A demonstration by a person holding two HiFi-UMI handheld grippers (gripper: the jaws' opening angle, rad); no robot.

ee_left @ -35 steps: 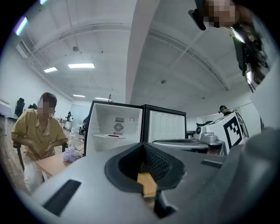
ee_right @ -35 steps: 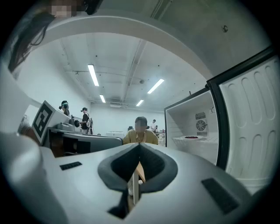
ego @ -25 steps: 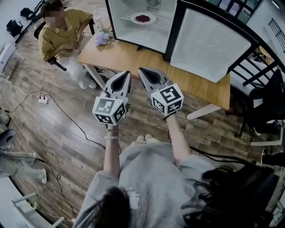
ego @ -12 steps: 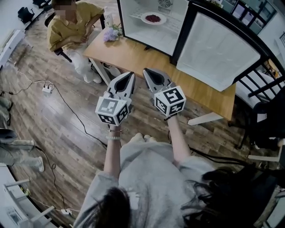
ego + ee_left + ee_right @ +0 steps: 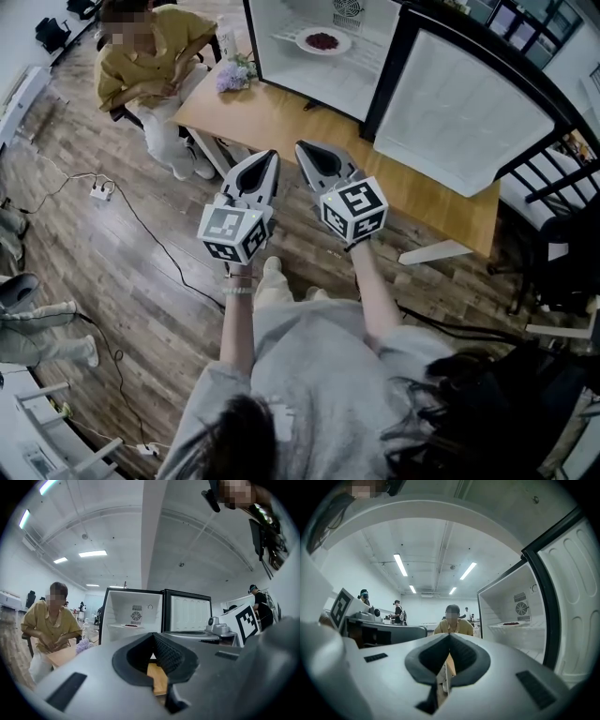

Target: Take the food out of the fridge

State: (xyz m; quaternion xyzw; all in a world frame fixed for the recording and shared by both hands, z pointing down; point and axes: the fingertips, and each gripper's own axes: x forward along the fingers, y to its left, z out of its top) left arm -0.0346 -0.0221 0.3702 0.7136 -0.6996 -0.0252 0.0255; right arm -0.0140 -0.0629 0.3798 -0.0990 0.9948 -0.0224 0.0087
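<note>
Right, the food (image 5: 322, 39) is sitting as a small dark red heap on a white plate (image 5: 304, 43). It could be berries, but it is too small to say. The plate is resting on the upper shelf inside the fridge (image 5: 319, 82). The fridge is standing on the wooden table (image 5: 272, 122) with its door (image 5: 464, 108) swinging wide open to the right.

Out in front of the table, both tools are hovering side by side over the wood floor, well short of the fridge. The left hand-held gripper (image 5: 268, 157) is pointing level toward the open compartment. Its jaws are pressing together at the tips and nothing is sitting between them. The right hand-held gripper (image 5: 302, 148) is aiming much the same way, just beside it, with jaws also closing tip to tip and carrying nothing.

At the table's left end, purple flowers (image 5: 232, 75) are lying near the fridge, and a person in a yellow top (image 5: 155, 56) is sitting beside them.
</note>
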